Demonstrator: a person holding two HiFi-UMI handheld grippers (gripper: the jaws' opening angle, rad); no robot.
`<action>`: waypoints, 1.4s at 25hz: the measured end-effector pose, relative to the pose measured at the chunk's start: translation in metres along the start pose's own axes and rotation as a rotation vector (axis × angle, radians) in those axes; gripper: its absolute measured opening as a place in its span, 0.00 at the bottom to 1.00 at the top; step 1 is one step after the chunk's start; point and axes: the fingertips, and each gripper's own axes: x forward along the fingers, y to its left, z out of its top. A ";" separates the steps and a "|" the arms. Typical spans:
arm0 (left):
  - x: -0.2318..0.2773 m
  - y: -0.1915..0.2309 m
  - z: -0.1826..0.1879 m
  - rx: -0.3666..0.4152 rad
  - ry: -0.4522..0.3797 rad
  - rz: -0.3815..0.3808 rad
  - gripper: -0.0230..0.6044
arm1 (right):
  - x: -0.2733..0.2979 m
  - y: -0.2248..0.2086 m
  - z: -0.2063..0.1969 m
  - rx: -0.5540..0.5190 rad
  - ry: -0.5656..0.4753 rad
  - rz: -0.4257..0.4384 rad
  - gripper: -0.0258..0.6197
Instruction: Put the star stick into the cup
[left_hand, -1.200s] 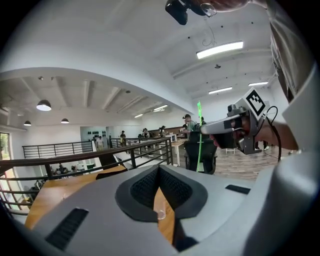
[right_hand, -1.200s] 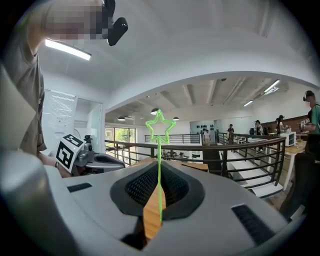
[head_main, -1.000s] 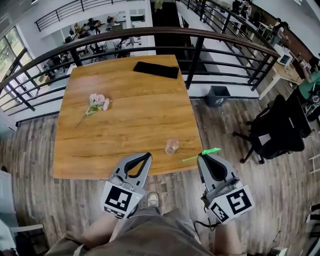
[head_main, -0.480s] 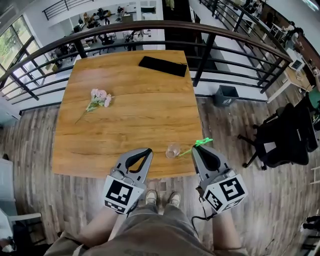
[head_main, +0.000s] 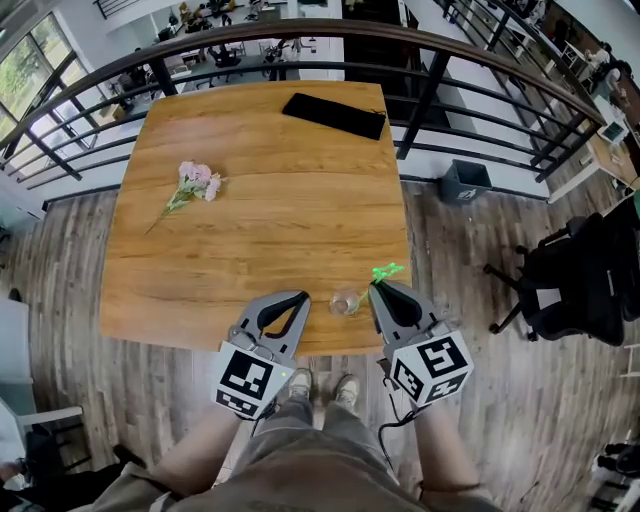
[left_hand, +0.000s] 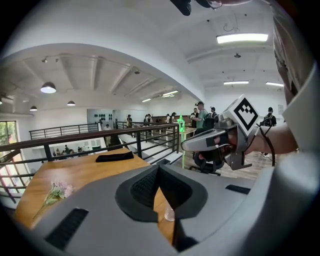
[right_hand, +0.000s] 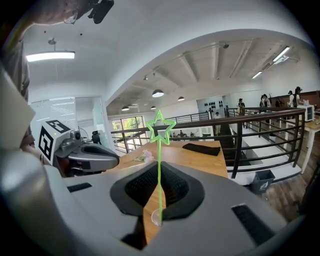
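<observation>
A small clear cup (head_main: 345, 302) stands near the front edge of the wooden table (head_main: 260, 200). My right gripper (head_main: 376, 289) is shut on the thin green star stick (head_main: 385, 271), just right of the cup. In the right gripper view the stick (right_hand: 159, 170) rises upright between the pads to its star, and the cup (right_hand: 157, 218) shows low in the gap below. My left gripper (head_main: 302, 297) is shut on nothing, just left of the cup. In the left gripper view the cup (left_hand: 169, 214) sits beyond the jaws, with the right gripper (left_hand: 187, 146) and stick at the right.
A pink flower sprig (head_main: 190, 186) lies on the table's left side. A flat black case (head_main: 334, 115) rests at the far edge. A dark railing (head_main: 430, 90) runs behind the table, and a black office chair (head_main: 575, 280) stands on the floor to the right.
My right gripper has carried the star stick leftward, from off the table's right corner to just beside the cup. The left gripper has kept its place by the cup.
</observation>
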 end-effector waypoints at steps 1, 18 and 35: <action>0.004 0.000 -0.006 -0.009 0.011 -0.003 0.06 | 0.006 -0.002 -0.006 0.007 0.014 0.000 0.10; 0.036 -0.001 -0.087 -0.134 0.168 -0.028 0.06 | 0.063 -0.020 -0.104 0.035 0.219 0.012 0.10; 0.019 0.006 -0.075 -0.120 0.143 0.004 0.06 | 0.049 -0.022 -0.084 0.031 0.182 -0.023 0.26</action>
